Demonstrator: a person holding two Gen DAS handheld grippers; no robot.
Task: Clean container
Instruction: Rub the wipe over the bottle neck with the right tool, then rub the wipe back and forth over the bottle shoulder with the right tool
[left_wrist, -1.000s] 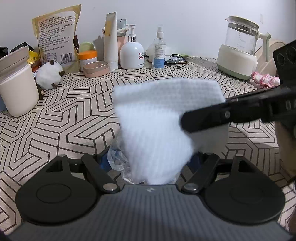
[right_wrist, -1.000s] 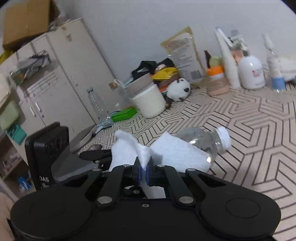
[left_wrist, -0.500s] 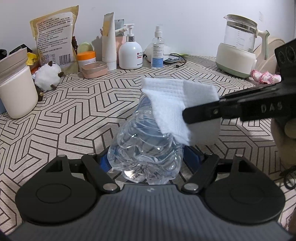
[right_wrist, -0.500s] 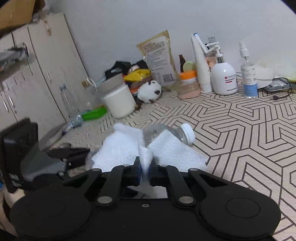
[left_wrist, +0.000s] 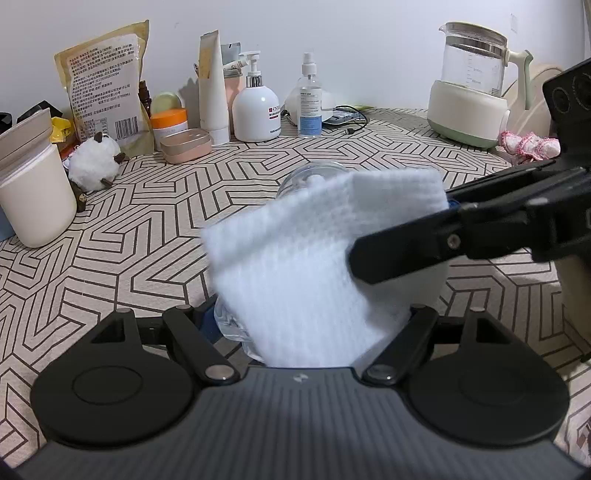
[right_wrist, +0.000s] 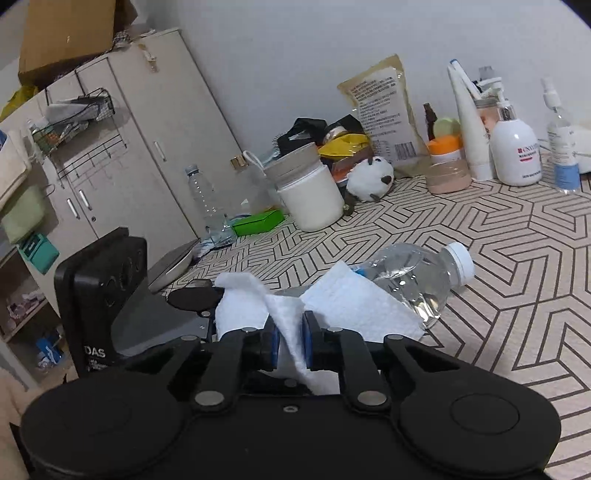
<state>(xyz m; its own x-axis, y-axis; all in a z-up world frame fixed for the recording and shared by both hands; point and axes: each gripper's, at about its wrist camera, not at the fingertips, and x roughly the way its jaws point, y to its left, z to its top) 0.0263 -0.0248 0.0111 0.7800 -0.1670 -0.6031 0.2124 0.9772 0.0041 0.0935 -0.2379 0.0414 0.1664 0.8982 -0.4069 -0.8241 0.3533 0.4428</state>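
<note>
**Left wrist view: bottle under the cloth**

Left wrist view showing a white cloth (left_wrist: 317, 273) draping over a clear plastic bottle (left_wrist: 310, 176), hiding most of it. Lying on its side above the patterned tablecloth (left_wrist: 147, 229), base toward the left gripper (left_wrist: 314, 328), capped neck pointing away. Left tongs pinching the bottle's base, blue pads pressing on both sides. Right gripper (left_wrist: 447, 225) reaching in from the right edge, fingers lying across the cloth.

Right wrist view showing the right gripper (right_wrist: 290, 341) with its jaws opening, a fold of the cloth (right_wrist: 284, 321) standing between the blue pads, a slight gap showing beside the cloth. Bottle (right_wrist: 413, 277) lying just beyond, white cap (right_wrist: 461, 264) pointing right, cloth covering its nearer half. Left gripper (right_wrist: 192, 297) showing at the left, at the bottle's base.

Standing along the back wall: a white canister (left_wrist: 33, 199), a lotion pump (left_wrist: 256, 107), a spray bottle (left_wrist: 309, 99), a glass kettle (left_wrist: 472, 85).
</note>
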